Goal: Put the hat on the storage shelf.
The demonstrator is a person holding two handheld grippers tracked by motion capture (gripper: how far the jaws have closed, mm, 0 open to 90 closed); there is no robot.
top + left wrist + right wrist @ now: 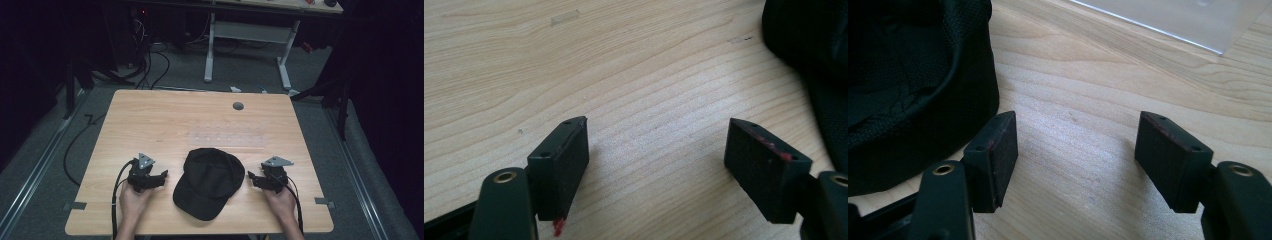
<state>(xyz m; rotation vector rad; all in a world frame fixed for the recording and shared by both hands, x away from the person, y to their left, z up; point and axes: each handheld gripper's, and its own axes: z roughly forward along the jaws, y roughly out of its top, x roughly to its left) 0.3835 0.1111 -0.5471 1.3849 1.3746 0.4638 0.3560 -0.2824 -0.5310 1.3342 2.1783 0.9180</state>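
Wooden table [150,120] carries a black cap [209,182] near its front edge, between the left gripper [162,176] and right gripper [251,177]. Both grippers rest spread wide, holding nothing, just beside the cap. A clear sheet [229,138] lies behind it; no writing is readable.

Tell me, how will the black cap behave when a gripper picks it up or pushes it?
The cap looks like soft mesh fabric in the right gripper view, so its crown would probably sag or fold when lifted. It seems light for its size. Lying flat on the smooth table, it would likely slide when pushed, not roll or tip. The brim may be stiffer, but I cannot confirm this.
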